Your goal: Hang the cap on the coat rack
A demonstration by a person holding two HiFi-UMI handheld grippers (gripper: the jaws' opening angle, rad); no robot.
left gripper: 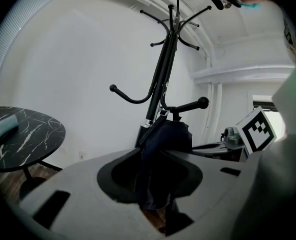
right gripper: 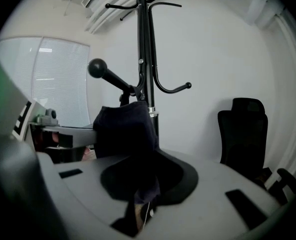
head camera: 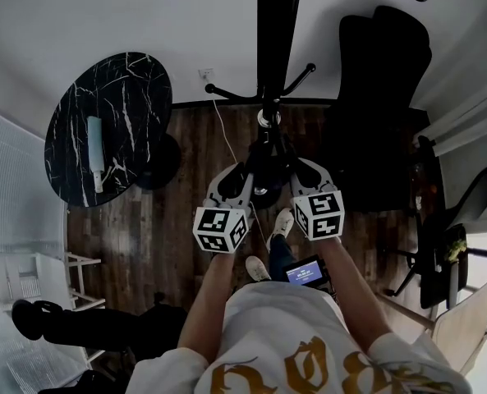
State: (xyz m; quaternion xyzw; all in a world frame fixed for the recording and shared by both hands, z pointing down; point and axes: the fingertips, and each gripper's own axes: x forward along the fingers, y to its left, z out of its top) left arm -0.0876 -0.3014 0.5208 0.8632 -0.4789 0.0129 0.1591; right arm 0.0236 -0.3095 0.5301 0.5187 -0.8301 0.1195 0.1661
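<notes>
Two grippers meet at the coat rack (head camera: 272, 39), one on each side of its pole.

Left gripper (head camera: 236, 175): the jaws stand apart. In the left gripper view (left gripper: 155, 194) the dark cap (left gripper: 163, 144) hangs down through the gap, and the fabric looks slack rather than pinched.

Right gripper (head camera: 302, 171): in the right gripper view (right gripper: 140, 189) the cap (right gripper: 125, 129) narrows into a fold that runs down into the jaws, which close on that fabric.

Cap position: close against the rack pole (left gripper: 162, 69), between the two grippers and off the floor. Its top reaches the base of the knobbed lower peg (left gripper: 190, 105). No view shows clearly whether it is hooked over that peg. In the head view the cap (head camera: 265, 164) is only a dark mass against the pole. The same peg (right gripper: 110, 76) juts toward the camera in the right gripper view, above the cap.

Marker cubes: left (head camera: 221, 228) and right (head camera: 319, 214) both face up at the head camera. The right one (left gripper: 257, 129) also shows at the edge of the left gripper view.

Surroundings:
- Round black marble table (head camera: 112, 105) to the left, with a pale oblong object (head camera: 95, 150) lying on it.
- Black office chair (head camera: 383, 80) to the right of the rack.
- Dark wood floor (head camera: 169, 245) underneath.
</notes>
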